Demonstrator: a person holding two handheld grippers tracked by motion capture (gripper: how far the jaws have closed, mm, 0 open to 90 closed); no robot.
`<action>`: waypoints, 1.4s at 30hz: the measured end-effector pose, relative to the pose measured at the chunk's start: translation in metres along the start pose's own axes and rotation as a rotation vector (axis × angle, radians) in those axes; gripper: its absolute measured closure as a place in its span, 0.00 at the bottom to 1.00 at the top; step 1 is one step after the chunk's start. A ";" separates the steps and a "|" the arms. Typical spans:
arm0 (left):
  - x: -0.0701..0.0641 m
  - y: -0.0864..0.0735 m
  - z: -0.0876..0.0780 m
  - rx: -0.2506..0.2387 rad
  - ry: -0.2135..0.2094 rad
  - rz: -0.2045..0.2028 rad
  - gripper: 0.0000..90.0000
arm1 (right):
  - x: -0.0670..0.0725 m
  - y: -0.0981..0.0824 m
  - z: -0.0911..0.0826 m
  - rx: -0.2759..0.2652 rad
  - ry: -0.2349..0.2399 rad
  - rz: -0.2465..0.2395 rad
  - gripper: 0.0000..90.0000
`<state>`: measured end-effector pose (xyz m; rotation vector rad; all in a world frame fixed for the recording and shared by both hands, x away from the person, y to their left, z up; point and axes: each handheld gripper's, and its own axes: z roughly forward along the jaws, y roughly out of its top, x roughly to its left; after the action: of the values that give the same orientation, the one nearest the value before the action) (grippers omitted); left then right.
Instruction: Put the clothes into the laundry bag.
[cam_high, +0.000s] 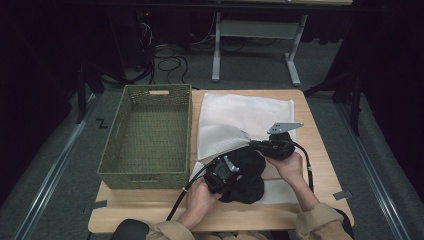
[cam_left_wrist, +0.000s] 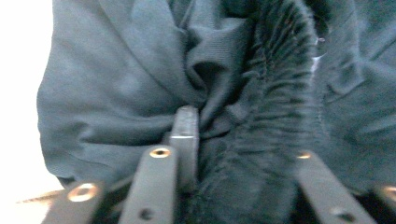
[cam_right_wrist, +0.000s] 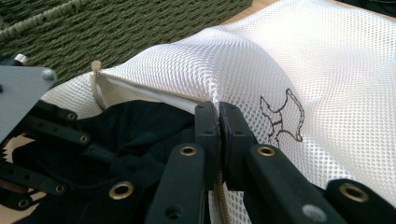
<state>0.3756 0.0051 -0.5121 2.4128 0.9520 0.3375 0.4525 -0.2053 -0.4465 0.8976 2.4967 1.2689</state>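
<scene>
On the wooden table (cam_high: 310, 150), left gripper (cam_left_wrist: 233, 140) pinches the black garment (cam_left_wrist: 116, 84); right gripper (cam_right_wrist: 218, 116), at two o'clock, clamps the mesh bag (cam_right_wrist: 289, 60); basket (cam_high: 145, 135) empty.

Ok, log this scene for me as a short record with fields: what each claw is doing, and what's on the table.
left claw: closed on the black garment, fabric bunched between its jaws
right claw: shut, pinching the edge of the white mesh bag
garment: lies at the bag's opening, partly on it
green basket: left of the bag, nothing in it
table: wooden
</scene>
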 end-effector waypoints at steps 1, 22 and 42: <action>0.002 0.000 -0.001 0.002 -0.014 -0.004 0.84 | 0.000 -0.001 0.001 -0.002 -0.004 0.003 0.98; 0.030 0.022 -0.021 -0.072 -0.168 -0.059 0.95 | 0.018 0.000 0.008 -0.015 -0.027 0.006 0.98; 0.042 0.045 0.010 -0.112 -0.047 -0.112 0.86 | 0.026 0.015 0.000 0.048 -0.062 -0.048 0.98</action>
<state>0.4351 0.0024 -0.4940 2.2465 1.0154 0.2840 0.4380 -0.1827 -0.4322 0.8682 2.4947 1.1532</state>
